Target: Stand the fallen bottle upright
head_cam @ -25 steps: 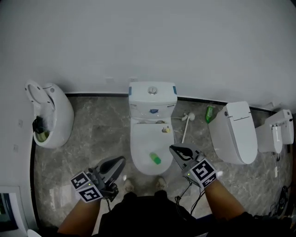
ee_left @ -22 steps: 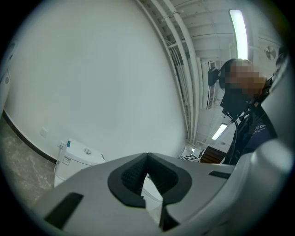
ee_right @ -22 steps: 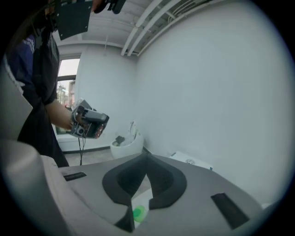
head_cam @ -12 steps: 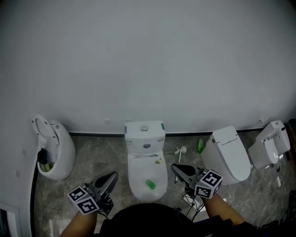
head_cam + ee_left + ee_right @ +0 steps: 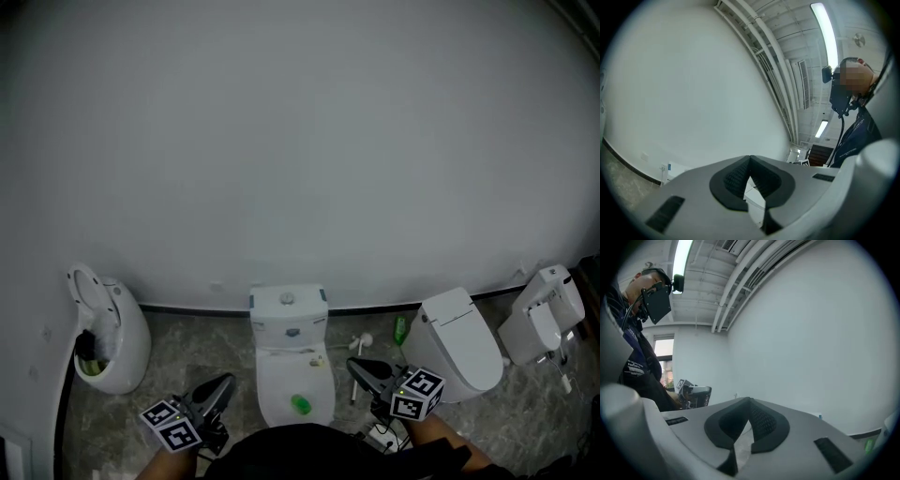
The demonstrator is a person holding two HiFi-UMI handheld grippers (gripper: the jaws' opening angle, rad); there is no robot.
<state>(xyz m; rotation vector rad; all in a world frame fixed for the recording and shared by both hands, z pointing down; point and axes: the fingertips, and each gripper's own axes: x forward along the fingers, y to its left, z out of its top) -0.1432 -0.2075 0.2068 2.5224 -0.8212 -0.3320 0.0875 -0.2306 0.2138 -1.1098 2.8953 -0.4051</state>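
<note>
A small green bottle [image 5: 300, 404] lies on its side on the closed lid of the middle toilet [image 5: 287, 323]. A second green bottle [image 5: 400, 330] stands on the floor by the wall, between that toilet and the one to its right; it also shows as a green bottle [image 5: 868, 446] low at the right gripper view's right edge. My left gripper [image 5: 223, 384] [image 5: 749, 161] is held left of the lid, shut and empty. Right of the lid my right gripper [image 5: 356, 366] [image 5: 749, 404] is shut with nothing in it. Both point level at the white wall, apart from either bottle.
A toilet brush [image 5: 359, 349] lies on the marbled floor right of the middle toilet. An open white toilet [image 5: 111, 330] stands at the left, a closed one [image 5: 459, 339] at the right, and another fixture [image 5: 536, 317] at the far right. Cables [image 5: 380, 436] lie by my feet.
The head view has risen and tipped up, so the wall fills more and the toilets sit smaller and lower. Both grippers rose, still shut. The bottles have not moved.
</note>
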